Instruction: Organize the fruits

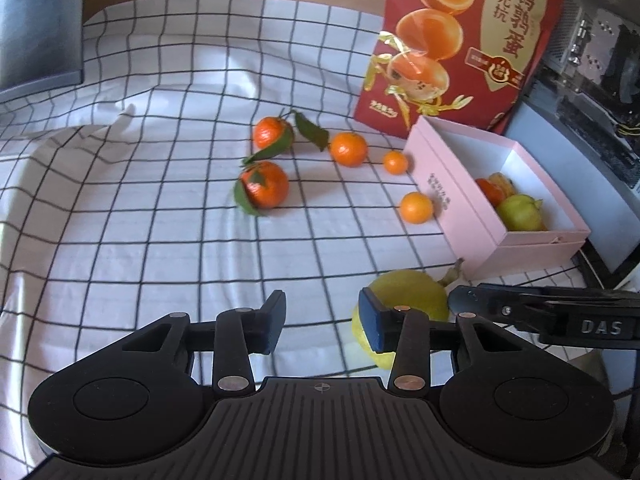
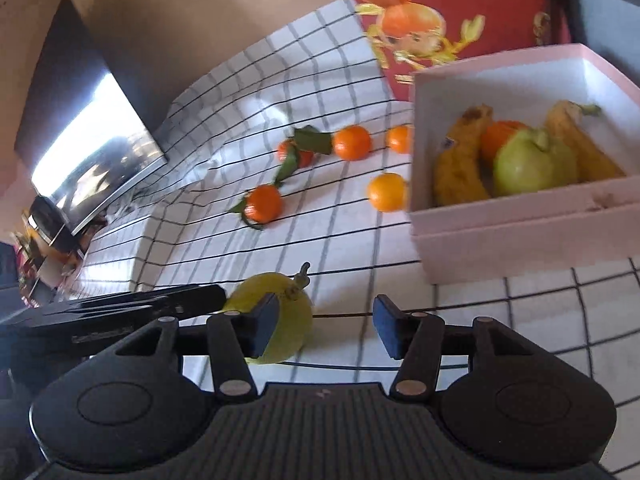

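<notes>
both sets of fingers stand apart and empty beside the yellow pear (image 1: 404, 294) on the tabletop (image 1: 160, 240), gripping nothing. the pink box (image 2: 520, 236) already holds bananas and a green fruit; five oranges (image 1: 265, 184) and the pear remain outside.

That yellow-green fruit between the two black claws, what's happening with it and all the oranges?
A person with a gripper in each hand is sorting fruit into the pink box. Both the left gripper and the right gripper are open and empty, flanking a yellow-green pear on the checked cloth. The box already holds bananas, a green fruit and an orange one. Five oranges still lie loose on the cloth.
</notes>
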Motion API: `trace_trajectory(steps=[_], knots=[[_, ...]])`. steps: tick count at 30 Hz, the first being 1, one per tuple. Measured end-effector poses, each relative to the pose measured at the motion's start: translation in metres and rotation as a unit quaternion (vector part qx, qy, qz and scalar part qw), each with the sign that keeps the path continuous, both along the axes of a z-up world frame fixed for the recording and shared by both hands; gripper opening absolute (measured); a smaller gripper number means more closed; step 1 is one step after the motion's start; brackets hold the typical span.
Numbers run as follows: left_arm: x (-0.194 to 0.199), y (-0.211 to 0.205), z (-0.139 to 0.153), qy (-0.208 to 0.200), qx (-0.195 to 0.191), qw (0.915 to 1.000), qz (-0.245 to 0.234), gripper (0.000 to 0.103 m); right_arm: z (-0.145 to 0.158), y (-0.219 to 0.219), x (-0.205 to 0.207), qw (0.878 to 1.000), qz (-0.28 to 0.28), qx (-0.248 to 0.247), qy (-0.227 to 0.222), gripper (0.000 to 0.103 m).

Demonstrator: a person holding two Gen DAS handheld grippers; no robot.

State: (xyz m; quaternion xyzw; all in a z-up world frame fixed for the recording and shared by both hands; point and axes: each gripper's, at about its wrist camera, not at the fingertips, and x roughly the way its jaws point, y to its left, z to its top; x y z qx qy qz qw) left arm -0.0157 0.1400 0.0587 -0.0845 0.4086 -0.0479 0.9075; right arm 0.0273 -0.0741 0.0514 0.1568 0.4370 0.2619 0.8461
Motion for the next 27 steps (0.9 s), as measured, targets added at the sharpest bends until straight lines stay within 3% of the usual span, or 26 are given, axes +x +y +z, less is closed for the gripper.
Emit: trace_trajectory(steps=[10, 18, 20, 24, 27], knots=[[-0.012, 0.020, -0.010, 0.022, -0.006, 0.9993, 0.029, 0.044, 0.009, 0.038, -0.015, 0.996, 0.087, -0.020, -0.032, 0.054], [-0.019, 0.031, -0.009, 0.022, -0.018, 0.9987, 0.043, 0.043, 0.006, 0.055, -0.024, 0.990, 0.118, -0.058, -0.047, 0.054], [-0.019, 0.031, -0.009, 0.021, -0.018, 0.9987, 0.043, 0.043, 0.008, 0.061, -0.029, 0.986, 0.127, -0.083, -0.071, 0.054], [-0.022, 0.036, -0.010, 0.022, -0.022, 0.9982, 0.052, 0.043, 0.011, 0.077, -0.039, 0.971, 0.151, -0.136, -0.124, 0.069], [-0.024, 0.046, -0.013, 0.026, -0.027, 0.9967, 0.072, 0.043, 0.010, 0.090, -0.040, 0.963, 0.164, -0.155, -0.146, 0.070]])
